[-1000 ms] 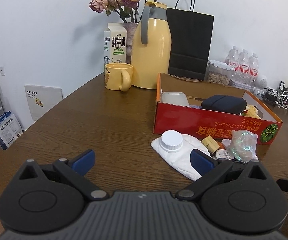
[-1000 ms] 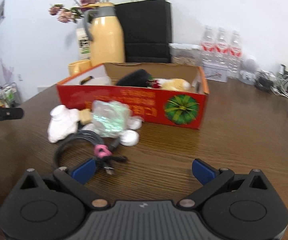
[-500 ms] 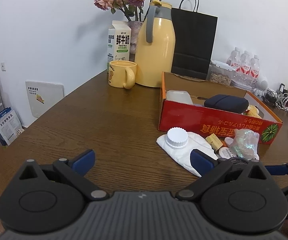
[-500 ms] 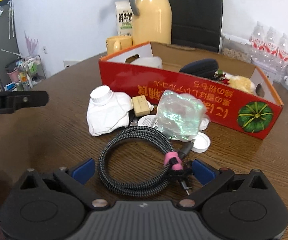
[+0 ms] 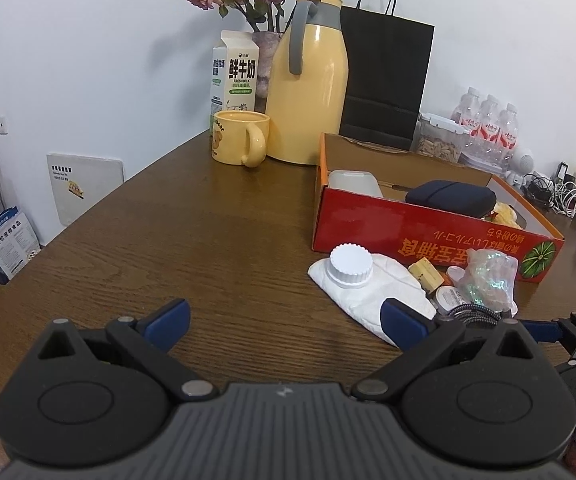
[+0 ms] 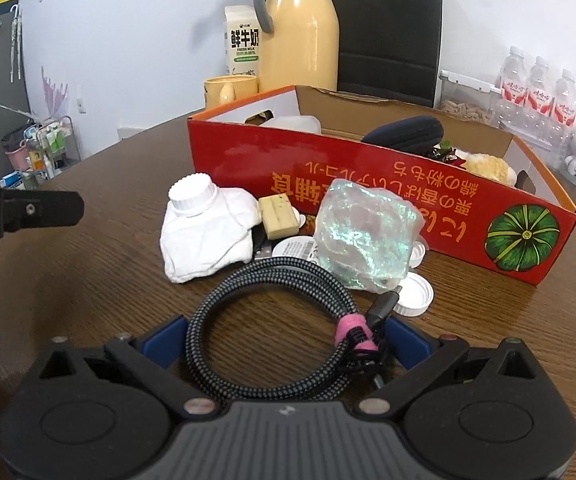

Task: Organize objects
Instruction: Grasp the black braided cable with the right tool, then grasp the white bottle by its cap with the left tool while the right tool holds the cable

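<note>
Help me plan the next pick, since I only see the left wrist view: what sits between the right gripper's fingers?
Observer: A coiled braided cable lies on the table between the open fingers of the right gripper. It is not clamped.
Operator: Is the coil loose?
Observer: No, a pink tie binds it on the coil's right side.
Operator: Anything sticking out?
Observer: The cable's dark plug sticks out past the tie, pointing toward a white cap that lies flat by the iridescent bag.
</note>
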Demonstrator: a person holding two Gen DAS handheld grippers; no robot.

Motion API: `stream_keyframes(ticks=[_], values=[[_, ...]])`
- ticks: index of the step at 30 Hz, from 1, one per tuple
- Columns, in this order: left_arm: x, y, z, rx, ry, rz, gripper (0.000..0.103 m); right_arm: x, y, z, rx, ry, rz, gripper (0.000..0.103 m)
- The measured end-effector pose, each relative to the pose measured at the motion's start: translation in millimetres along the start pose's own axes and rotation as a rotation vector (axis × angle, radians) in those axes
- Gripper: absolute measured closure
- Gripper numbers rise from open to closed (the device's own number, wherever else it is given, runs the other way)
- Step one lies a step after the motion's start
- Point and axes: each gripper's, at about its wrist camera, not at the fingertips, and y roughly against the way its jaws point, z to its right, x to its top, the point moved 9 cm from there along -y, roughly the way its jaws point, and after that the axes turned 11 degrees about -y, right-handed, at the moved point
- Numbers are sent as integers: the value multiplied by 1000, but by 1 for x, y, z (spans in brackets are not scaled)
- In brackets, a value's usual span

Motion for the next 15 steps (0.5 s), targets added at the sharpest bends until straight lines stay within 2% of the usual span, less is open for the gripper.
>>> stream_keyframes(ticks=[3,15], values=[[-1,0,1,3,-1,-5,0,1,0,0,5,-5,7,0],[-1,0,5,13,-13,-10,0,-2,19,0,39,-4,69,12]])
